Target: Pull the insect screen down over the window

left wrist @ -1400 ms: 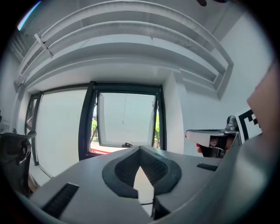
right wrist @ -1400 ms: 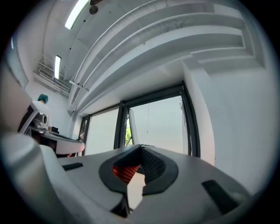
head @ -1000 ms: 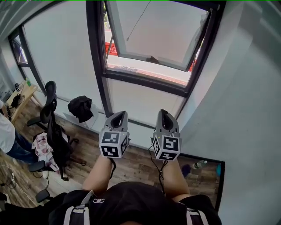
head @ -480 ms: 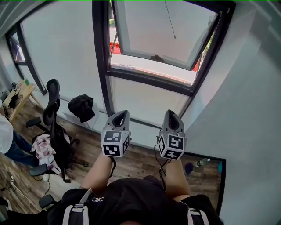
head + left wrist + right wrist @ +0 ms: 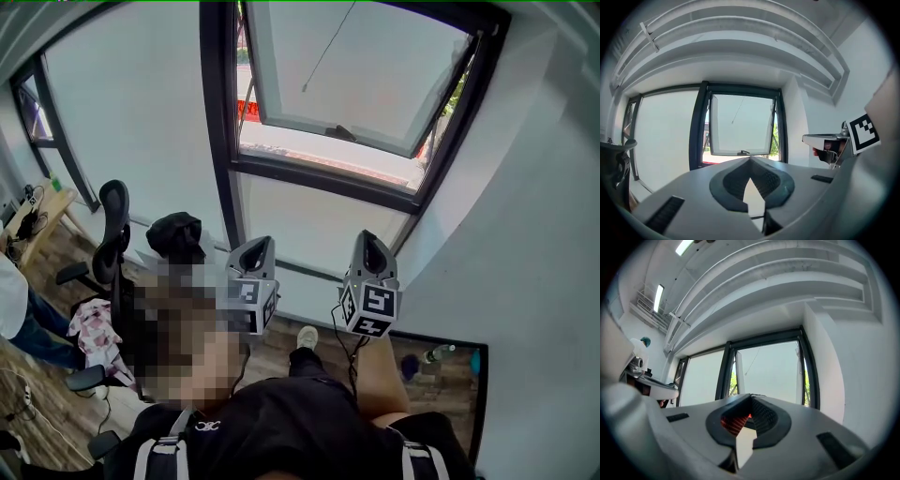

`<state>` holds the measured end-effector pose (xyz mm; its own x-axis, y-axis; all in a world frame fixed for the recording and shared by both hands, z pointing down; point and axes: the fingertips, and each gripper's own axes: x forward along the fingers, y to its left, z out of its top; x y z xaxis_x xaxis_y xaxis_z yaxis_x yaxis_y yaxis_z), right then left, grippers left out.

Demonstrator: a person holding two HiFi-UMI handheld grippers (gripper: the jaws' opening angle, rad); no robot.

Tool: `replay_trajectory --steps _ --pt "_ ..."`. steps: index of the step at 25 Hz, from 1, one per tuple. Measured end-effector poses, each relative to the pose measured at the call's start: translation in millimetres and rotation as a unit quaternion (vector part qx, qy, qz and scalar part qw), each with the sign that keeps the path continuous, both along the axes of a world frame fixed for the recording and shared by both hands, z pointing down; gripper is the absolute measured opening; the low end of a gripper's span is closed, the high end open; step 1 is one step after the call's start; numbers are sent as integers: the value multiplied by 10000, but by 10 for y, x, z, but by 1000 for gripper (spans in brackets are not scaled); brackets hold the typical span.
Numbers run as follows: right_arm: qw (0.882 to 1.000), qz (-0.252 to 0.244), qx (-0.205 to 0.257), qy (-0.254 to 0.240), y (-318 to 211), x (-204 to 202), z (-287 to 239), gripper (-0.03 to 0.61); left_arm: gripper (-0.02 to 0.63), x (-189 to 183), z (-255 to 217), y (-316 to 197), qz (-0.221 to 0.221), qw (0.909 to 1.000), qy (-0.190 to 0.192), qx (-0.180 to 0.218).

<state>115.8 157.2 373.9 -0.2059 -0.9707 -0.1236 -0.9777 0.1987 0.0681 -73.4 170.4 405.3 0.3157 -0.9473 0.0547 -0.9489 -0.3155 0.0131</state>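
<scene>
Bright daylight pours in through the window (image 5: 347,89), its panes washed out to near white, the walls (image 5: 544,234) evenly lit with soft shadows, while both gripper views bend straight lines strongly, blacken at the corners and blur the nearest foreground

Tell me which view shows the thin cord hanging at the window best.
The head view: the cord hangs clear against the pale open sash. Both gripper views show it too, but smaller and fainter.
</scene>
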Motion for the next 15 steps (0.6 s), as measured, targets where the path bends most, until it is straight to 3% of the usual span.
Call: replay_trajectory --steps 4,15 --pt "9998 77 130 141 -375 -33 36 5 12 -38 9 -333 -28 9999 -114 54" --pt "9999 84 110 29 -1784 121 71 5 12 61 -1 -1746 37 10000 60 16"
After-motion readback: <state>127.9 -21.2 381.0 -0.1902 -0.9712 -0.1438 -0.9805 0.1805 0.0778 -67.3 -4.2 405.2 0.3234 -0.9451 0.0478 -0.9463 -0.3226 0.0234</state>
